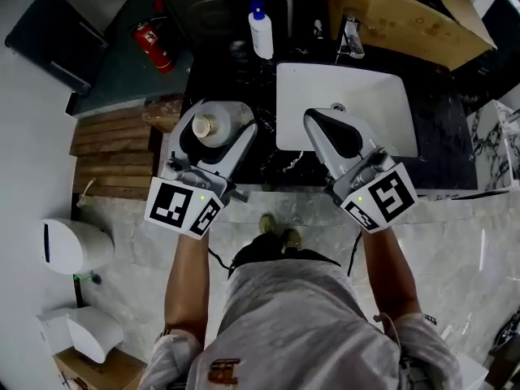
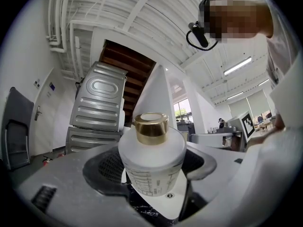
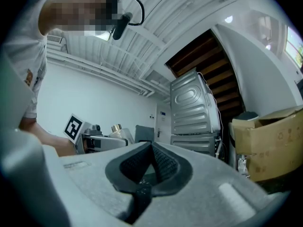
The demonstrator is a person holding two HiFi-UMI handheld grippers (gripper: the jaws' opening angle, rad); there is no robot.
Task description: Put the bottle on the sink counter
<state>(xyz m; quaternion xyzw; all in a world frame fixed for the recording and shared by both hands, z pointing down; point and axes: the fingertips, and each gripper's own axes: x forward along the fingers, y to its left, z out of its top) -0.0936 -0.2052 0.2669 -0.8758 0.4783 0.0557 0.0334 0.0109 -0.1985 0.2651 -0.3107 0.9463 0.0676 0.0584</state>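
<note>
A frosted white bottle (image 1: 211, 125) with a gold cap is held upright in my left gripper (image 1: 216, 130), over the left end of the dark sink counter (image 1: 223, 71). In the left gripper view the bottle (image 2: 151, 162) fills the space between the jaws, and the left gripper (image 2: 152, 170) is shut on its body. My right gripper (image 1: 331, 127) hovers over the front edge of the white sink basin (image 1: 382, 96). In its own view the right gripper (image 3: 151, 167) is shut with nothing in it, and the bottle (image 3: 117, 128) shows far off at the left.
A white pump bottle with a blue top (image 1: 261, 31) and a faucet (image 1: 351, 39) stand at the back of the counter. A cardboard box (image 1: 406, 15) sits at the back right. A fire extinguisher (image 1: 154, 43), wooden slats (image 1: 114, 153) and a white bin (image 1: 73, 246) lie left.
</note>
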